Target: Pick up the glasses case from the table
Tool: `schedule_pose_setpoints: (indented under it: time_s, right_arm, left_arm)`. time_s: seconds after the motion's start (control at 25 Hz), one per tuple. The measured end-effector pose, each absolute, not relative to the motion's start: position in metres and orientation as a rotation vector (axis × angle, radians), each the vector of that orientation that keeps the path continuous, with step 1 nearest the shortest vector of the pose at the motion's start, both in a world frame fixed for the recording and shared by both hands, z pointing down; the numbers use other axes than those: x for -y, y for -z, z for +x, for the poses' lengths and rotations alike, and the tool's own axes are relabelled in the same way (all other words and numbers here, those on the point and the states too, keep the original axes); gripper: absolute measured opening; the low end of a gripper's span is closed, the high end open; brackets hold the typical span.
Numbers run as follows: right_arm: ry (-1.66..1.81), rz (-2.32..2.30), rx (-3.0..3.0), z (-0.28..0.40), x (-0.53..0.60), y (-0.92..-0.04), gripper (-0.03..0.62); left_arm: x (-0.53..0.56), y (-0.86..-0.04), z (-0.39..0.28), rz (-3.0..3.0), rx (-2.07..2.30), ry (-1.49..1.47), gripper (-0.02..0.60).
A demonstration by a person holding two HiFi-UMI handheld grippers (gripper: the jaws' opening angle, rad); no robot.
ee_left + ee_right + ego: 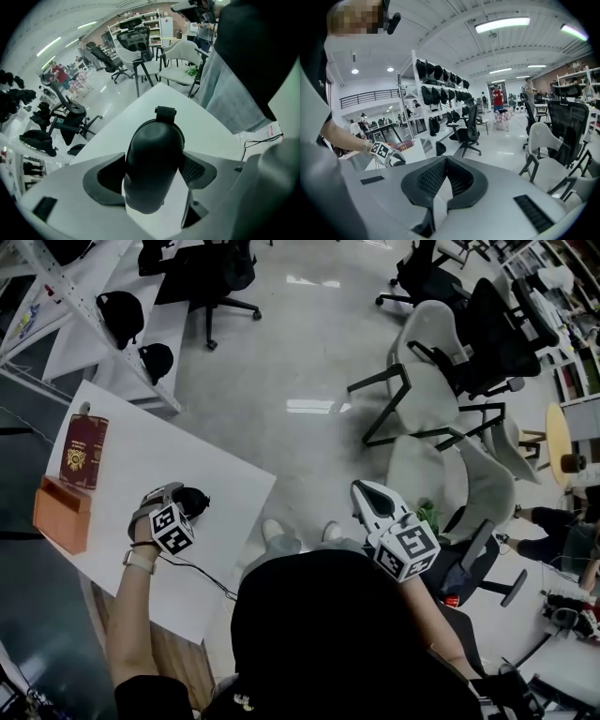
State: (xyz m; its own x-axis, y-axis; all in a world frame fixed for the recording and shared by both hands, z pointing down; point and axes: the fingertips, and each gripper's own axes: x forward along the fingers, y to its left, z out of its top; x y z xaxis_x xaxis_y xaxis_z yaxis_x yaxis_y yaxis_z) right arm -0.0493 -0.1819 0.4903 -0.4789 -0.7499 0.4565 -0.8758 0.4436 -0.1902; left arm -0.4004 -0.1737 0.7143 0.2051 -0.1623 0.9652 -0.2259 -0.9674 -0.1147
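Note:
The black glasses case point(154, 145), rounded with a strap tab at its far end, sits lengthwise between the jaws of my left gripper point(153, 171). Both dark pads press its sides, so the gripper is shut on it. In the head view the case point(195, 501) is over the right part of the white table point(141, 456), with the left gripper point(180, 502) behind it; I cannot tell whether it is lifted off the surface. My right gripper point(364, 491) hangs in the air off the table to the right, and its jaws point(446, 158) are shut on nothing.
A dark red booklet point(82, 451) and an orange-brown box point(63, 515) lie at the table's left side. A thin cable point(208, 575) runs across the near table edge. Office chairs point(441, 381) stand on the glossy floor to the right, and shelving with black bags point(127, 320) is at the far left.

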Motion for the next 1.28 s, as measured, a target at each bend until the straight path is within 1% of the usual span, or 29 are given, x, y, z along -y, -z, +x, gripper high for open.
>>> schedule_pose_setpoints:
  time_s: [0.32,0.56,0.84,1.0,1.2,1.28]
  right_arm:
    - [-0.579,1.276,2.486,-0.05,0.184,-0.483,0.028]
    - [-0.555,1.182,2.557,-0.045,0.188,-0.47,0.028]
    - [-0.523,1.124,2.617,-0.033,0.189,-0.451,0.028]
    - [-0.487,1.112,2.646,-0.02,0.184,-0.437,0.028]
    - [-0.415,1.085,2.669,-0.004,0.171,-0.42,0.028]
    - [-0.408,1.085,2.678,0.004,0.165,-0.414,0.028]
  left_arm:
    - [0.165,-0.662,-0.365,2.414,0.681,-1.629,0.359]
    - [0.162,-0.607,-0.325,2.456,0.911,-1.377,0.359]
    - [0.165,-0.524,-0.252,2.555,1.108,-0.999,0.359]
    - [0.163,-0.492,-0.211,2.605,1.179,-0.868,0.359]
    - [0.166,-0.451,-0.171,2.592,1.275,-0.571,0.359]
    - [0.164,-0.441,-0.154,2.598,1.27,-0.508,0.359]
